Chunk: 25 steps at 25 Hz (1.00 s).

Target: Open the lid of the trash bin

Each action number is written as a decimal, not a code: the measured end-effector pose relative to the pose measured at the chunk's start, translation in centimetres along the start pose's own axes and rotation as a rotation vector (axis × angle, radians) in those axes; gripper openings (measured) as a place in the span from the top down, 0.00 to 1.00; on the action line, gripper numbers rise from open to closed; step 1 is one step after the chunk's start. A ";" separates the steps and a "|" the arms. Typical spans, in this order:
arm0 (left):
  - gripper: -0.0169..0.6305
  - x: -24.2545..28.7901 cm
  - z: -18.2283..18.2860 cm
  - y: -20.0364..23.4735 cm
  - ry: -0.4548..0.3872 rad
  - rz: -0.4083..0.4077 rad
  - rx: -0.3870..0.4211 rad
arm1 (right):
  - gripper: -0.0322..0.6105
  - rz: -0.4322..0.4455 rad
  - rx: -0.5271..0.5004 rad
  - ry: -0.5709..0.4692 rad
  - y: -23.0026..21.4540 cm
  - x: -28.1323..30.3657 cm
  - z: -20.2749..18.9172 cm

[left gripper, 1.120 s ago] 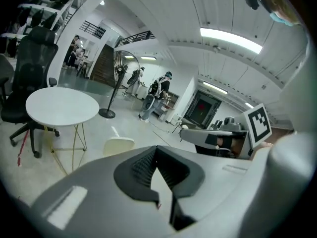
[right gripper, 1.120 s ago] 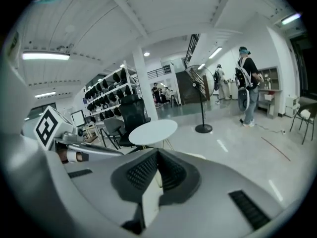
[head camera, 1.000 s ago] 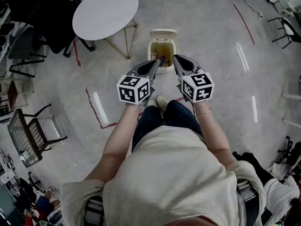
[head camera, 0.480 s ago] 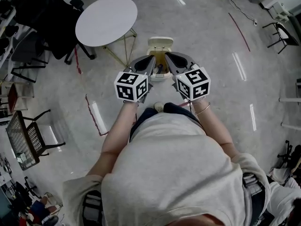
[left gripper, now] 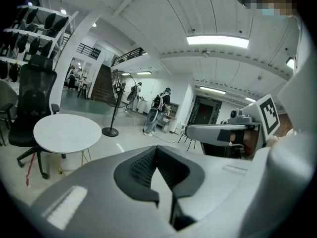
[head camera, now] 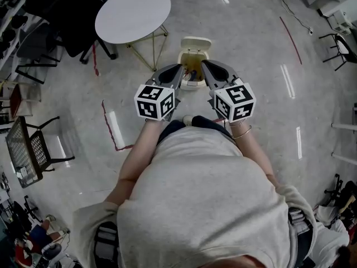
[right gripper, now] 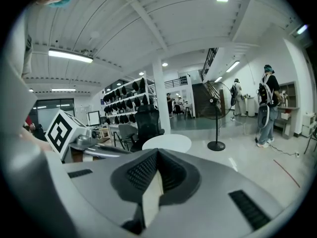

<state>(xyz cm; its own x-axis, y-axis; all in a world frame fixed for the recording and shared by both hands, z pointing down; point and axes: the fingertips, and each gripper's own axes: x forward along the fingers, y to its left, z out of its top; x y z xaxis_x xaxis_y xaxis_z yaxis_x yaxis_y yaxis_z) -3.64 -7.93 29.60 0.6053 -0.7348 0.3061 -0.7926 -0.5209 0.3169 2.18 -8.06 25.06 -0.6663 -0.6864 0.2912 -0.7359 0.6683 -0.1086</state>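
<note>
Small cream plastic trash bin (head camera: 183,60) on the grey concrete floor (head camera: 251,49), directly below and just ahead of both tool tips. Cream flap lid (head camera: 195,42) tipped back on the far side of the opening, beyond the tips; brownish inside of the bin exposed between the two tools in the head view. Contents too small to name.

Left tool (head camera: 178,70) closed, tips meeting, nothing between the pads; same in the left gripper view (left gripper: 156,151). Right tool (head camera: 206,66) likewise closed and empty, confirmed in the right gripper view (right gripper: 157,155). Neither touching bin or lid, as far as visible. Both tools angled inward, tips near each other above the near rim. Both tool cameras aimed out across the room, not down: bin absent from both gripper views. White round table (head camera: 133,11) off to the left of the left tool, well apart from the bin.

Judgement on step: lid apparently already open, so opening itself likely complete or at its very end.

Next move, if any: probably lifting both tools clear without brushing the lid, and checking that the flap stands up unaided. Risk: light lid dropping shut if nudged.
</note>
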 end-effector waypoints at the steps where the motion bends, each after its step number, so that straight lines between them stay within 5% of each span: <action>1: 0.96 -0.1 -0.1 0.0 0.001 0.003 -0.002 | 0.94 0.006 0.005 -0.002 0.2 -0.1 -0.1; 25: 0.96 -0.3 -1.8 -1.3 0.026 0.010 0.055 | 0.94 -0.053 0.006 0.005 -0.1 0.0 -1.8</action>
<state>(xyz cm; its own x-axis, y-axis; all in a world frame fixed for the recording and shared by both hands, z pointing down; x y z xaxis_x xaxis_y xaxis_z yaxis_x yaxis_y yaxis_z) -2.63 -6.26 30.69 0.5981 -0.7294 0.3322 -0.8013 -0.5370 0.2637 2.48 -7.67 26.78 -0.6256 -0.7196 0.3013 -0.7711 0.6291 -0.0982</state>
